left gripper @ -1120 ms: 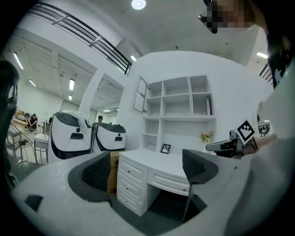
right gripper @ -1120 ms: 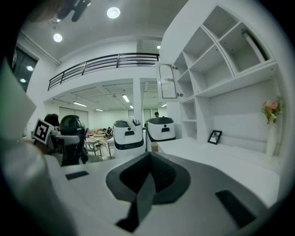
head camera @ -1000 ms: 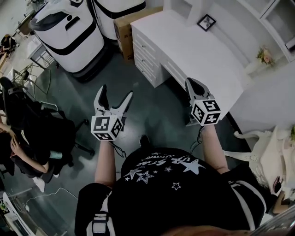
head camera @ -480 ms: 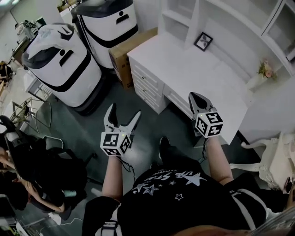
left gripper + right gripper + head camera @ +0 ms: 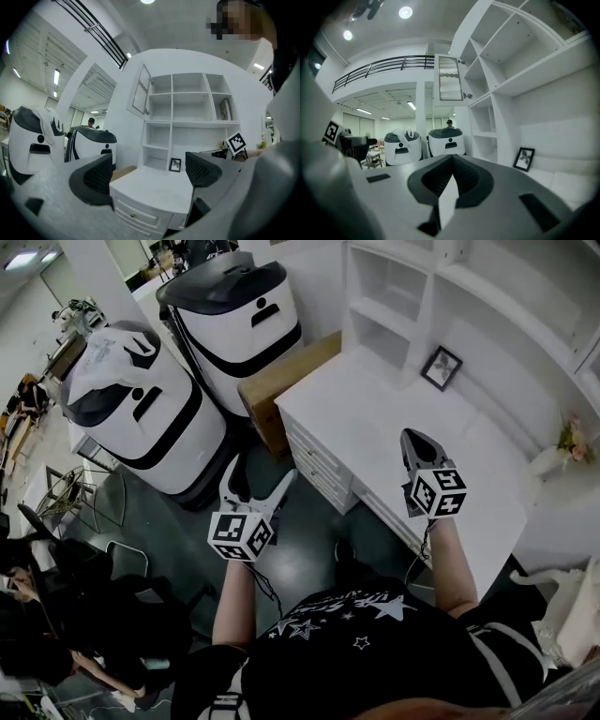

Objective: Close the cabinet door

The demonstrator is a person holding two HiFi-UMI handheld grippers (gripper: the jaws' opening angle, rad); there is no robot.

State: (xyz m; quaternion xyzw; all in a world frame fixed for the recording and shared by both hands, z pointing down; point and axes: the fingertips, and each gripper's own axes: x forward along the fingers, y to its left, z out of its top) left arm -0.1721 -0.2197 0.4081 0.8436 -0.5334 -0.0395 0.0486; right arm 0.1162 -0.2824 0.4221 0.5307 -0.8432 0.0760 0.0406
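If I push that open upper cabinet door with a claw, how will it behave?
The cabinet door looks like a rigid frame, so it should probably swing rather than flex. Its ribbed panel looks like glass: likely fragile, so push on the frame. It seems light, so it may slam.

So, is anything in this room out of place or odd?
Only the cabinet door: it stands swung open at the top left of the white shelf unit. Nothing else looks askew; the picture frame stands upright.
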